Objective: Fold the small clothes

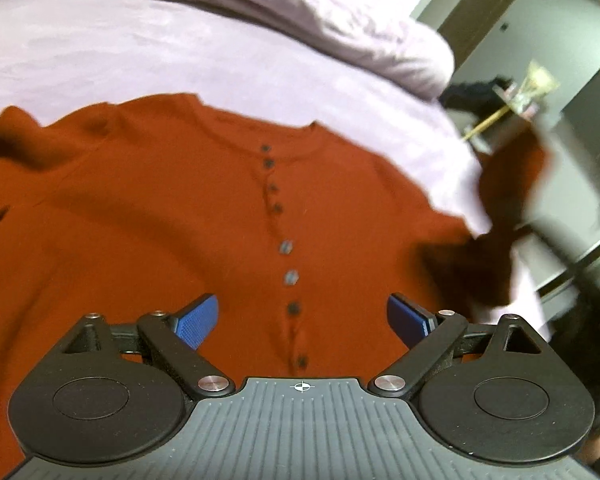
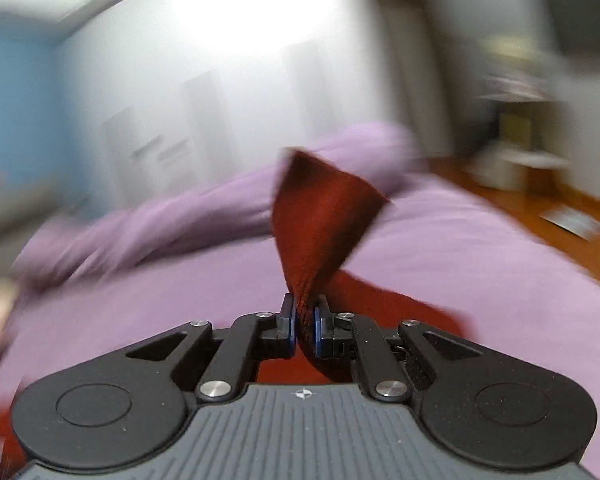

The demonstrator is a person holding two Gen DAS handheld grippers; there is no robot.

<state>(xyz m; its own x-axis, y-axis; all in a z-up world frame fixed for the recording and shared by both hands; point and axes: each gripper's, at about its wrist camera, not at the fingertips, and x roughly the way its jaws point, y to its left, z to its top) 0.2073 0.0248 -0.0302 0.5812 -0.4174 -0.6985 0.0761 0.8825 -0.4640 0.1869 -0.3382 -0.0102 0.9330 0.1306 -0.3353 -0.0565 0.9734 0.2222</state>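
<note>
Right fingers (image 2: pixel 305 326) pinch a sleeve (image 2: pixel 320 216), lifted clear of the bed (image 2: pixel 480 248). Left fingers (image 1: pixel 302 320) spread wide, empty, above the cardigan (image 1: pixel 160 216), which lies flat on the bed, its button line running away toward the collar.

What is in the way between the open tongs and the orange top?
Nothing visible. The left tongs hang open right over the orange top on the bed sheet. The right tongs already pinch its sleeve.

bed (image 1: pixel 100 52), lilac sheet | on it: rust cardigan (image 1: pixel 160 220), bunched duvet (image 1: pixel 300 8)
</note>
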